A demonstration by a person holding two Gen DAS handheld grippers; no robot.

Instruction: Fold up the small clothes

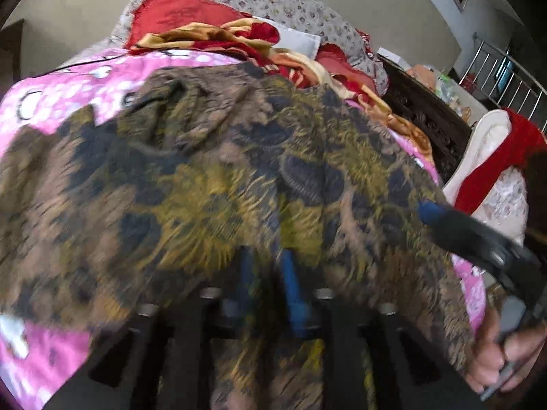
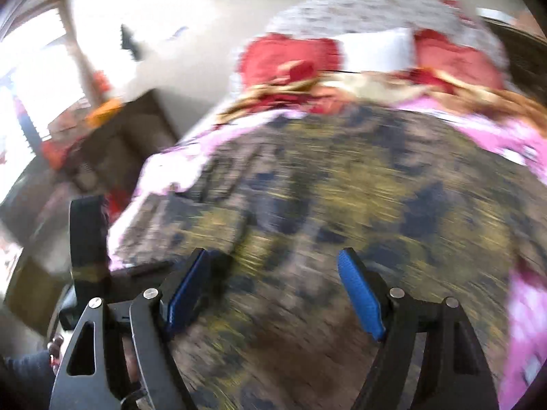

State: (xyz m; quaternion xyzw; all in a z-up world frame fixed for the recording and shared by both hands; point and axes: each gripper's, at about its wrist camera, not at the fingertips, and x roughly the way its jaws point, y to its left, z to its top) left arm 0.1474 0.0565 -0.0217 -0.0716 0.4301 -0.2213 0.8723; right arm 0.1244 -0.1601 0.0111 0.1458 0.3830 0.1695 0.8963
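Brown, olive-yellow and dark navy patterned cloth fills both views: the garment [image 1: 218, 177] lies spread over a pink printed bedcover [image 1: 68, 102], directly ahead of and beneath both claws. In the left wrist view the left gripper [image 1: 268, 283] sits low over the near part of the garment, its two blue pads [image 1: 294, 290] standing narrowly apart with a fold of the patterned cloth rising between and over them; motion blur hides whether the pads actually press on the fabric, so I cannot tell if it is gripped or merely lying there. To the right of that claw, the right gripper [image 1: 444, 218] shows as a dark arm with a blue tip resting over the garment's right edge, and the person's hand [image 1: 502, 358] wraps its handle at the lower right corner. In the right wrist view the right gripper [image 2: 273, 290] stands with its jaws wide, blue pads [image 2: 362, 297] well apart, and the garment [image 2: 342, 188] stretches ahead and under them, with nothing pinched between the pads. Left of this claw, part of the other gripper's black frame [image 2: 87, 235] stands at the cloth's near left corner. Beyond the garment, further from both claws, lie a red and gold blanket [image 1: 212, 37] and a grey floral pillow [image 1: 273, 0]
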